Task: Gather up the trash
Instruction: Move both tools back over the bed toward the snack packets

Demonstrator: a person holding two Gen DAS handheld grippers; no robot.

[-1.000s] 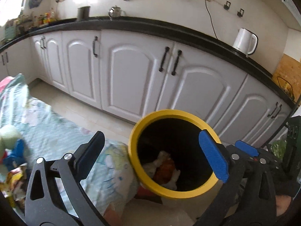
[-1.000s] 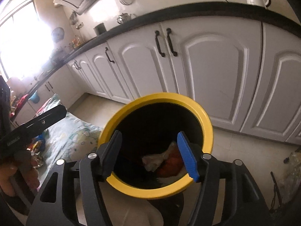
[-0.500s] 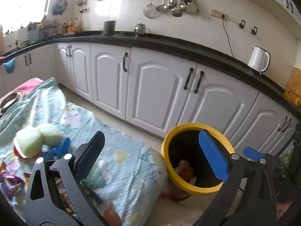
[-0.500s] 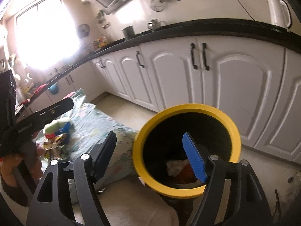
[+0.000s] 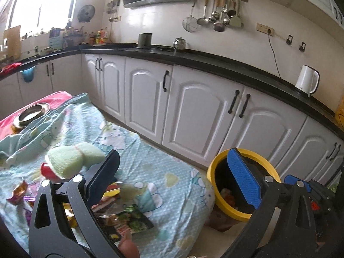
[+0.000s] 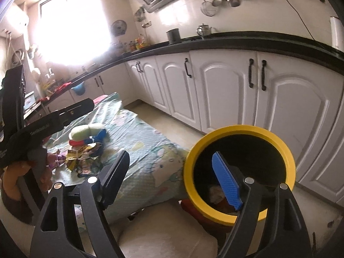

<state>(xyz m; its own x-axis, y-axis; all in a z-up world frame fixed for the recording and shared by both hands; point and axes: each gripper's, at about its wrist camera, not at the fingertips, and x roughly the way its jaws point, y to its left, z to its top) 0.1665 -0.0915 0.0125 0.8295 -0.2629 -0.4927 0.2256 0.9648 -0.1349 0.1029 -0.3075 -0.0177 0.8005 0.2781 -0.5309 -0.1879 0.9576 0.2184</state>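
Both wrist views look down-forward, near; shared: yellow-rimmed bin (image 5: 211, 176) (image 6: 240, 129), cartoon bedsheet (image 5: 150, 163) (image 6: 148, 144), white cabinets (image 5: 193, 118) (image 6: 225, 96).

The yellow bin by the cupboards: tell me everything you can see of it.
The bin is a round tub with a thick yellow rim and a dark inside, plastic by the look of it. It has no lid and stands on the floor in front of the white cupboards, right against the edge of the patterned sheet. Crumpled trash, whitish and orange-red, lies at the bottom. Something reddish shows under its base; what it is I cannot tell. Neither gripper touches it.
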